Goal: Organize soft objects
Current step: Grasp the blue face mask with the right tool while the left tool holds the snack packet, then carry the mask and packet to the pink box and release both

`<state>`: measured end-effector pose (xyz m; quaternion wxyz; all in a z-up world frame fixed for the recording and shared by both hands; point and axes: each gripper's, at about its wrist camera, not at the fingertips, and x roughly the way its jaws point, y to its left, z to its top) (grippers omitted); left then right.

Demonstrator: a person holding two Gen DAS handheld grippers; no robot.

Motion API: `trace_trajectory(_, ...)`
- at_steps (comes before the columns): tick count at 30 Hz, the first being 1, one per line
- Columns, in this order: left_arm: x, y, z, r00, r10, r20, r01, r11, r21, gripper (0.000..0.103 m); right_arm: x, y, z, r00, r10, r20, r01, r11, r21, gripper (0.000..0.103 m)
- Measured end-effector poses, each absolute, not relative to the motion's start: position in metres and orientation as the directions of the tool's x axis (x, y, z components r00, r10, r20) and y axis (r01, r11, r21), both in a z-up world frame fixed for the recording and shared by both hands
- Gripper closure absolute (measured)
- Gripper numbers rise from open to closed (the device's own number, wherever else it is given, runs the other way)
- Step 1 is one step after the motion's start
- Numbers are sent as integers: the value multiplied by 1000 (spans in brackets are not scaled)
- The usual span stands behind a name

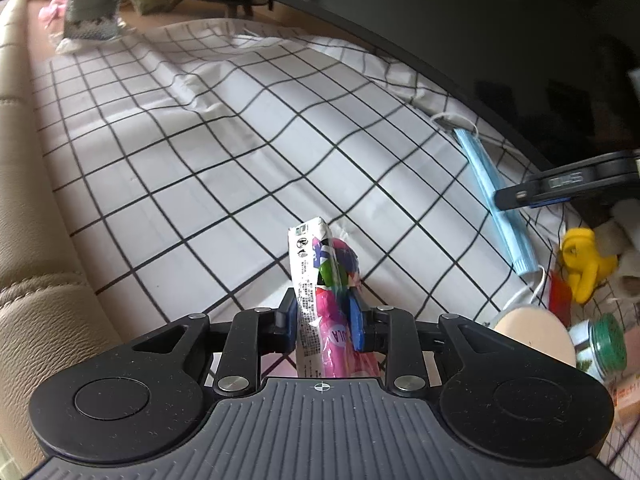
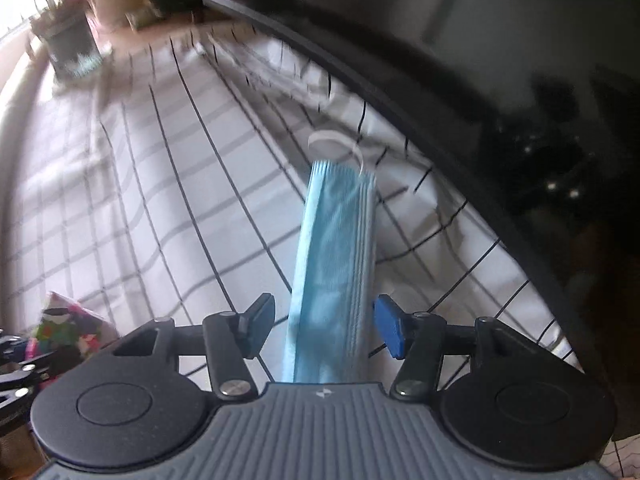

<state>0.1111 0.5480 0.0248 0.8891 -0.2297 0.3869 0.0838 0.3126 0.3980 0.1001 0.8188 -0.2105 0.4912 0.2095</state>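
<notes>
The left gripper (image 1: 325, 316) has its black and blue jaws closed narrowly on a pink and white printed plastic packet of tissues (image 1: 326, 280). The packet stands upright between the pads, its white top end pointing toward twelve o'clock in the left wrist view, above a white cloth with a black grid pattern (image 1: 200, 140) that covers the counter.

In the right wrist view, the right gripper (image 2: 324, 326) has its jaws standing partly open on either side of a folded pale blue pleated face mask (image 2: 340, 240). The mask runs lengthwise from the gripper body toward twelve o'clock, with its white ear loop (image 2: 336, 144) at the far end. A gap shows between the left pad and the mask; the right pad sits just beside its edge, and whether it touches I cannot tell. This view is blurred.

From the left wrist view the mask lies at about three o'clock, near the curved black edge (image 1: 400, 52) bordering the cloth. At four o'clock sit a yellow plastic toy (image 1: 580, 264), a round beige puff (image 1: 536, 336) and a green-topped roll (image 1: 600, 344). At eleven o'clock stands a dark potted plant (image 1: 90, 4). A beige stitched leather cushion (image 1: 36, 260) borders the cloth at nine o'clock.
</notes>
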Motion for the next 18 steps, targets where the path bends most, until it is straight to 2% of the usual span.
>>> trace_trajectory(2, 113, 547, 25, 682, -38, -731, -322, 881, -347, 73, 313, 407, 88, 441, 74, -895, -534, 823, -195, 54)
trace_trajectory(3, 113, 546, 24, 680, -48, -731, -319, 879, -354, 73, 311, 410, 88, 458, 70, -886, -535, 818, -212, 62)
trace_trajectory(4, 114, 545, 24, 679, -59, -732, -314, 877, -362, 73, 307, 414, 90, 469, 70, -880, -551, 802, -229, 90)
trace_trajectory(5, 115, 544, 23, 679, -73, -731, -306, 876, -372, 73, 303, 417, 93, 456, 78, -887, -578, 784, -228, 99)
trace_trajectory(8, 121, 533, 20, 654, -121, -747, -270, 885, -380, 74, 292, 410, 111, 417, 139, -898, -597, 787, -155, 98)
trace_trajectory(12, 120, 521, 24, 653, -103, -750, -270, 894, -358, 80, 272, 391, 147, 374, 235, -897, -609, 791, -47, 98)
trace_trajectory(18, 112, 510, 50, 658, -80, -749, -247, 916, -316, 80, 242, 357, 191, 322, 345, -881, -609, 788, 86, 98)
